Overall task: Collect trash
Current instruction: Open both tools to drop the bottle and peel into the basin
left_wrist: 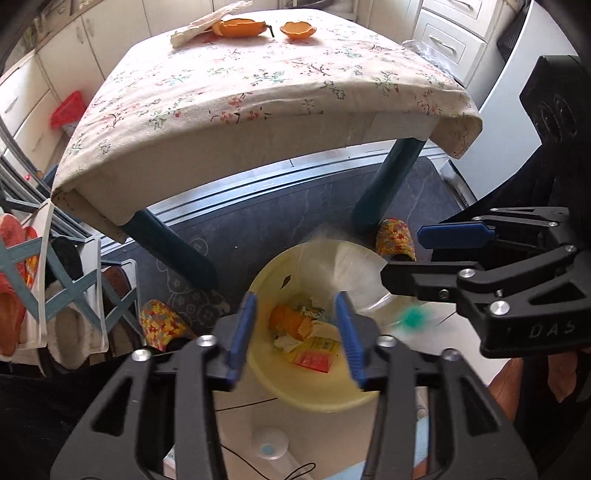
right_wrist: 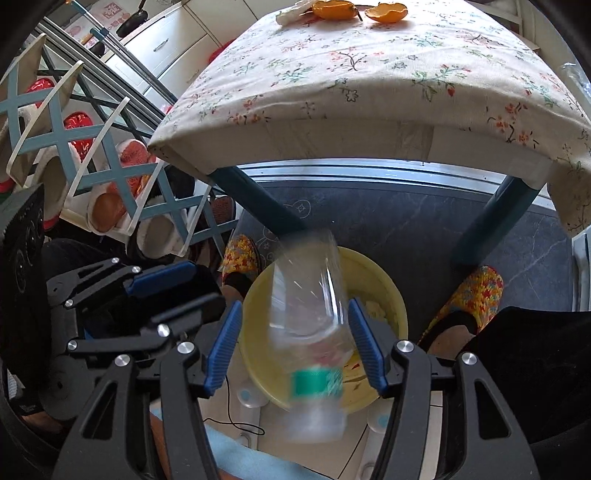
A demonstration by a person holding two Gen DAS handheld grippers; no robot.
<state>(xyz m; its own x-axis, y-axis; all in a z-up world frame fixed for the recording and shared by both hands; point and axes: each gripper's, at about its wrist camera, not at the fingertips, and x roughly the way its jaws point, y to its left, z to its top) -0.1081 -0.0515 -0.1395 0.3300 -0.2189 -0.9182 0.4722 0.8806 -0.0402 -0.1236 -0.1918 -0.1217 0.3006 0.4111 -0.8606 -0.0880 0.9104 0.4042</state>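
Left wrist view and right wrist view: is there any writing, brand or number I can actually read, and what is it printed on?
"DAS": embossed on the black body of the right tool, left wrist view.
Yellow and red packets in the yellow bin: print too blurred to read.
Clear bottle, green label: motion-blurred, unreadable.
Red-and-white sign, right wrist view: too small to read.

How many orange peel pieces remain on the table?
2: a larger peel beside the crumpled paper at the far edge, and a smaller cup-shaped peel just right of it. Others may be hidden.

"DAS" stands on the right gripper.
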